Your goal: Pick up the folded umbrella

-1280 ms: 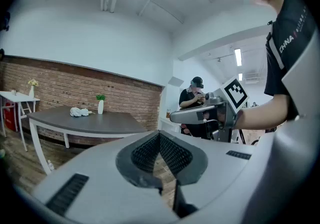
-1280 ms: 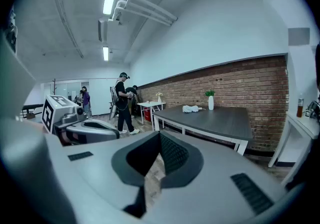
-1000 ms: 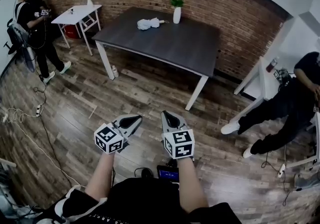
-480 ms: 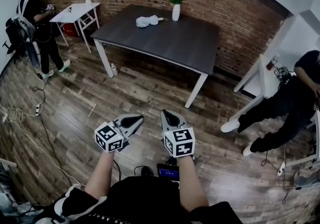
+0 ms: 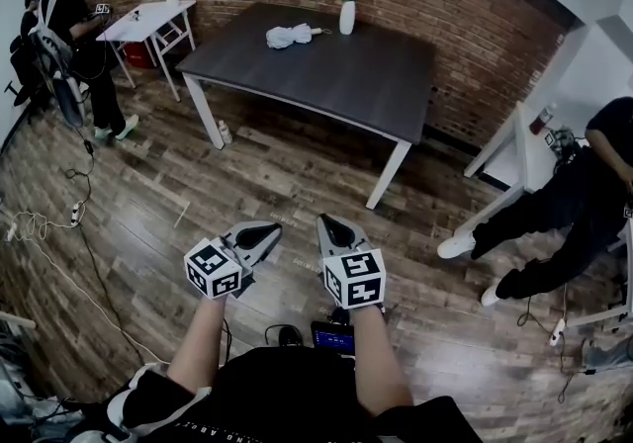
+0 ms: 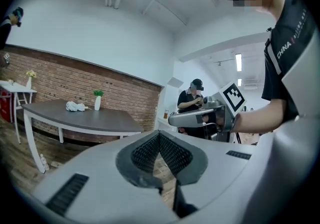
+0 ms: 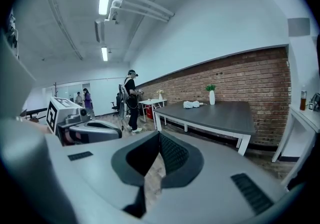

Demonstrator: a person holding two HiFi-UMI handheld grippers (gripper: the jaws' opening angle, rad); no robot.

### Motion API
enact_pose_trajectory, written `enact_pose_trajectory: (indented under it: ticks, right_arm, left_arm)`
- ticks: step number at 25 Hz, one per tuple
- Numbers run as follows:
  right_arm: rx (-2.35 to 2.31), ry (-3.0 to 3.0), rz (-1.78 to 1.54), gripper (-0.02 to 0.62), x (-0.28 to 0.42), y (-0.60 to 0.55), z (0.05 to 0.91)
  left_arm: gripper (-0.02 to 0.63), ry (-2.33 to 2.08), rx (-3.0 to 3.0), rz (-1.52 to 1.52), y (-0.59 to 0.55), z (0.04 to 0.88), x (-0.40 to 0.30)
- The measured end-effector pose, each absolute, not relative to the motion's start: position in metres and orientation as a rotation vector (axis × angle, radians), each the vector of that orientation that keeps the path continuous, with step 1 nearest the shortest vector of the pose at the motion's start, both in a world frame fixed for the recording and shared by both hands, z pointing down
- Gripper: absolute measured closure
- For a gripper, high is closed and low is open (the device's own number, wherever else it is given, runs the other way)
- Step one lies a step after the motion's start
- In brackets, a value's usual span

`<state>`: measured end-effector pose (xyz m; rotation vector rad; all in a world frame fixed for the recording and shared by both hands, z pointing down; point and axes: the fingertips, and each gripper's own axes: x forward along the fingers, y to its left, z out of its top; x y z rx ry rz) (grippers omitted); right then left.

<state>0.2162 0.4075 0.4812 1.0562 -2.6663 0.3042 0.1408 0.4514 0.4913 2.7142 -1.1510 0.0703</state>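
The folded umbrella (image 5: 290, 35) is a white bundle lying at the far side of a dark table (image 5: 326, 75); it also shows small in the left gripper view (image 6: 76, 106) and the right gripper view (image 7: 191, 104). My left gripper (image 5: 265, 230) and right gripper (image 5: 326, 224) hang side by side over the wooden floor, well short of the table and pointing toward it. Both are shut, tips meeting, with nothing held. From its own camera, the left gripper (image 6: 159, 134) has the right gripper (image 6: 200, 117) beside it, and the right gripper (image 7: 160, 134) has the left gripper (image 7: 95, 130) beside it.
A white vase with a plant (image 5: 347, 18) stands near the umbrella. A small white table (image 5: 148, 21) and a standing person (image 5: 74, 31) are at the far left. A seated person (image 5: 569, 209) and a white desk (image 5: 509, 149) are at the right. Cables (image 5: 54, 223) lie on the floor.
Both grippers stay put and shut. The standing person at the far left has shifted a little, and the view has tipped slightly.
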Motion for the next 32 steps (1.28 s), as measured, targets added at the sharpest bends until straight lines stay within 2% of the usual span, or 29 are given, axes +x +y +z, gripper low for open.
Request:
enact_pose_trajectory:
  ticks: [32]
  right_arm:
    - [0.877,-2.758,0.384,0.587,0.302,0.236,0.474]
  left_arm:
    - [0.604,-1.346,2.590,0.072,0.307,0.479,0.223]
